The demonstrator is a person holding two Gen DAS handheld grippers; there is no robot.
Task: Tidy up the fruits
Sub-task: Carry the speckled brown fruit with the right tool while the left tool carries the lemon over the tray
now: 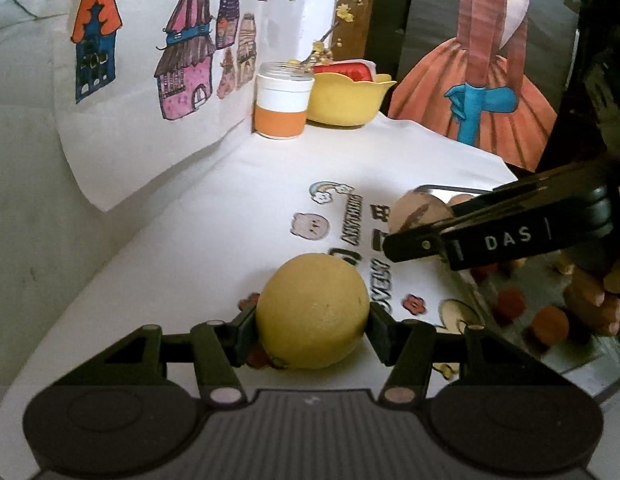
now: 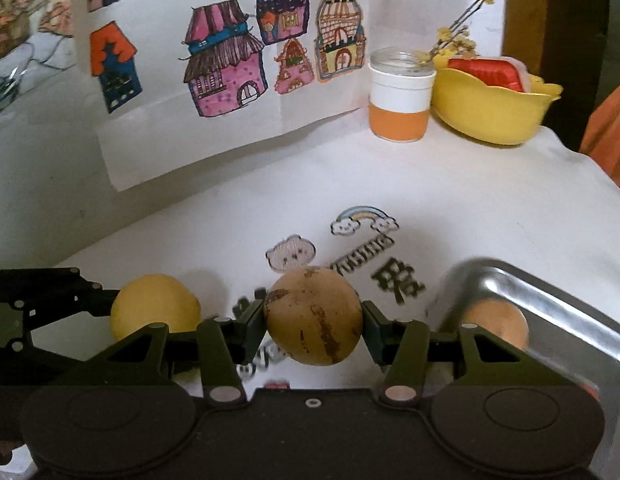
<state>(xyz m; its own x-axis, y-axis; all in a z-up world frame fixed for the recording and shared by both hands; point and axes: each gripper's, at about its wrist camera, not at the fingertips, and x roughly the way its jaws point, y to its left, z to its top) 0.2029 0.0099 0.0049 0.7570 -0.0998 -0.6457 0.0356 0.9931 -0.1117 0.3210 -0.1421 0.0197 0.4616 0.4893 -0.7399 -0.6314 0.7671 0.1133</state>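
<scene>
From the left wrist view, I record the left gripper [image 1: 312, 320] clamped on a yellow lemon [image 1: 312, 311], one pad against each flank, the fruit sitting squarely between the jaws; whether it is lifted off the white printed cloth [image 1: 238, 216] or resting on it I cannot tell. Ahead and to the right of these jaws the right gripper [image 1: 394, 248] crosses the frame with a brown fruit [image 1: 416, 209] at its tip, and beyond it lies a steel tray [image 1: 450, 189] showing blurred round fruit. From the right wrist view, the right gripper [image 2: 314, 322] is closed on the brown, streaked fruit [image 2: 313, 315], held centrally between its pads. The steel tray [image 2: 550, 292] is just right of these jaws with another brown fruit [image 2: 496, 322] inside; the lemon [image 2: 154, 306] and left gripper sit to the left. I judge the step as carrying: both fruits secured, neither yet deposited. The next move calls for swinging the right jaws rightward over the tray rim, lowering, then parting them, keeping the two tools clear of each other.
</scene>
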